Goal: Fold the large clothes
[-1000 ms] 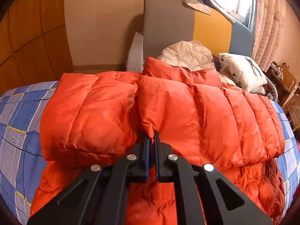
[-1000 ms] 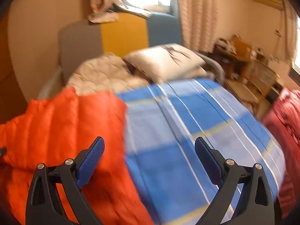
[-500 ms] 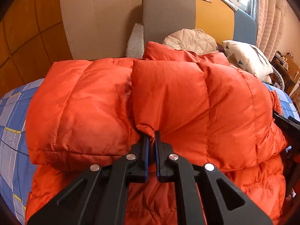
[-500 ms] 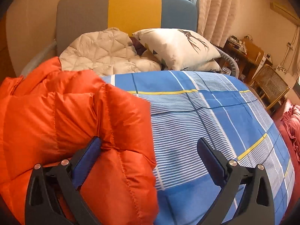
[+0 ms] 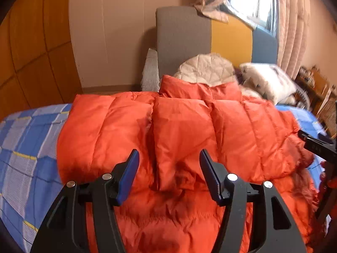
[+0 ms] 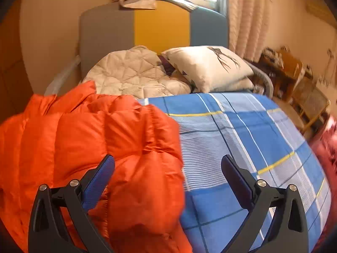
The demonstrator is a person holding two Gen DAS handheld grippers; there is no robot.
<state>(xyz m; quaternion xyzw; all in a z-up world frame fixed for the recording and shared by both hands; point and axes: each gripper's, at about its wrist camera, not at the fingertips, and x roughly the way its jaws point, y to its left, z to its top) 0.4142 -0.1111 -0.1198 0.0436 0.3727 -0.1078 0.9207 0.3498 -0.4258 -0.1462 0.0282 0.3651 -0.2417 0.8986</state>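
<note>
The left gripper [image 5: 169, 175] is spread above the orange jacket [image 5: 181, 139], holding nothing. The right gripper [image 6: 168, 179], also spread, straddles the jacket's edge at 9 o'clock and the blue bedsheet [image 6: 242, 139] at 3 o'clock.

Left fingers [image 5: 169, 175]: wide apart, blue pads facing each other, nothing between them but air, hovering over the orange.
Down jacket [image 5: 179, 130]: orange, puffy, quilted, spread right ahead of the fingers; a folded panel's lower edge sits just beyond and between the two tips.
Collar [image 5: 198, 88]: standing up at the far side, straight ahead.
Bed sheet [image 5: 27, 139]: blue plaid, showing off to the left of the left finger.
Right gripper [image 5: 318, 145]: a black piece poking in at the far right, by the jacket's edge; how its fingers stand can't be told.
Beige quilt [image 5: 207, 68]: heaped beyond the collar.
Pillow [image 5: 267, 81]: white, blurred, beyond and right.
Headboard [image 5: 214, 40]: grey, yellow, blue, at the back.
</note>
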